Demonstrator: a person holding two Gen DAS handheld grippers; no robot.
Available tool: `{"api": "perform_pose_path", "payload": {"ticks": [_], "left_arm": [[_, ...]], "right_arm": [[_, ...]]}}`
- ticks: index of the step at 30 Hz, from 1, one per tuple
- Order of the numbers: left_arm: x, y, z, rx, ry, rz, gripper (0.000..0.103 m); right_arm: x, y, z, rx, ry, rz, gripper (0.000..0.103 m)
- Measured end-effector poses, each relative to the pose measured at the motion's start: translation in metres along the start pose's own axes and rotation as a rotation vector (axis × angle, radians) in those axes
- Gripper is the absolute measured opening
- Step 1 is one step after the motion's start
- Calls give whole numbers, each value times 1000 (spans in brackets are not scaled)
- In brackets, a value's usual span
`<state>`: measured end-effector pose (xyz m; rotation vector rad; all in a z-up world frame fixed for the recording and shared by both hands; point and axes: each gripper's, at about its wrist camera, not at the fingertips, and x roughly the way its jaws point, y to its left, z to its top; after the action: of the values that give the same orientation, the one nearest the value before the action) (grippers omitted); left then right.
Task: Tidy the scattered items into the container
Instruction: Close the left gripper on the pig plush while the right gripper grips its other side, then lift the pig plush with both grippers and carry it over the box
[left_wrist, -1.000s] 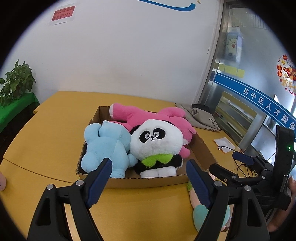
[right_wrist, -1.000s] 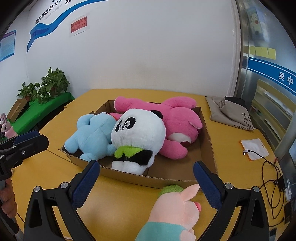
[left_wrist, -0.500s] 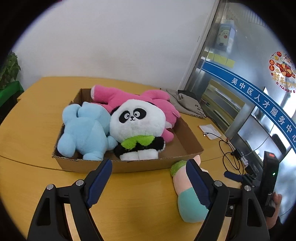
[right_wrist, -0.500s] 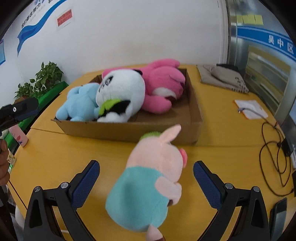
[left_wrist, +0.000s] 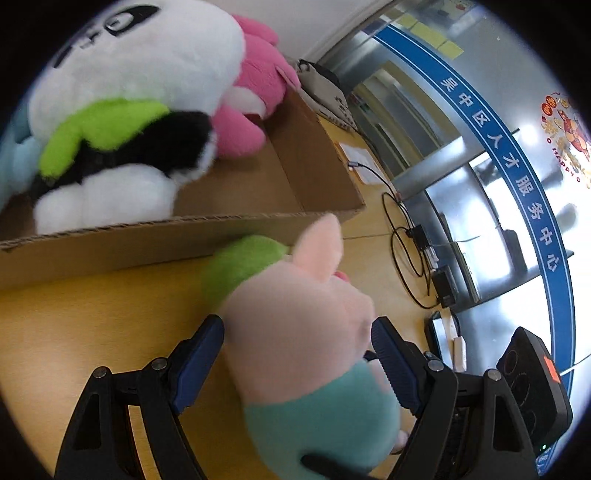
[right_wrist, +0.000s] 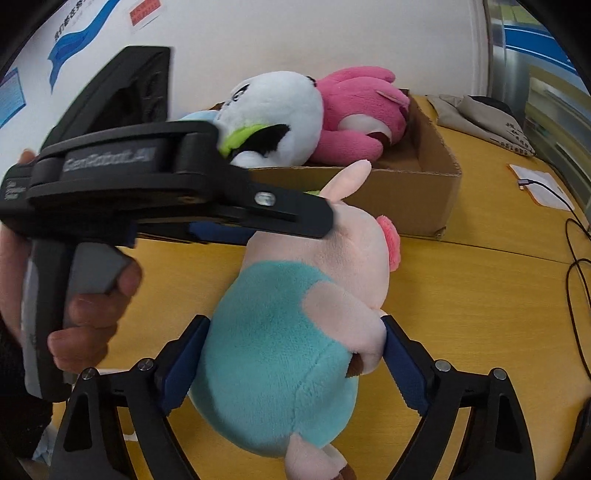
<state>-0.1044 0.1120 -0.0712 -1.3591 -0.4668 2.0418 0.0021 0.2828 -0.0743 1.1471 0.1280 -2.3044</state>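
Pig (right_wrist: 295, 332): pink plush in a teal top, lying on the yellow table (right_wrist: 480, 295) just outside the box, bracketed at the body by the right gripper (right_wrist: 291, 365), pads spread wide beside its flanks; whether they press cannot be told. Its head (left_wrist: 295, 314) is straddled by the left gripper (left_wrist: 297, 354), likewise spread.
Box (right_wrist: 413, 199): cardboard, holding a panda (right_wrist: 273, 107), a pink plush (right_wrist: 354, 110) and a blue plush (right_wrist: 199, 116).
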Motion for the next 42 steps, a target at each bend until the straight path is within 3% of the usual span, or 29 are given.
{"api": "perform_pose_path", "payload": {"ticks": [3, 10, 20, 24, 27, 33, 38, 42], "left_arm": [[6, -14, -6, 68, 2, 65, 83], [2, -11, -7, 61, 37, 91, 73], [0, -7, -9, 35, 56, 67, 67], [-1, -8, -9, 37, 47, 73, 65], [-8, -13, -10, 48, 35, 83, 64], [-40, -45, -7, 129, -57, 120, 64], [-71, -75, 16, 221, -159, 165, 64], [-84, -86, 53, 284, -195, 200, 64]], "right_arm": [[-1, 6, -4, -9, -16, -22, 92], [-2, 6, -6, -23, -10, -15, 92], [1, -6, -6, 21, 60, -11, 99], [0, -4, -7, 13, 54, 11, 92], [-6, -5, -8, 29, 26, 28, 85], [-32, 2, 2, -1, -75, 42, 84], [-54, 1, 35, -45, -178, 52, 84], [-53, -8, 75, -72, -232, 52, 84]]}}
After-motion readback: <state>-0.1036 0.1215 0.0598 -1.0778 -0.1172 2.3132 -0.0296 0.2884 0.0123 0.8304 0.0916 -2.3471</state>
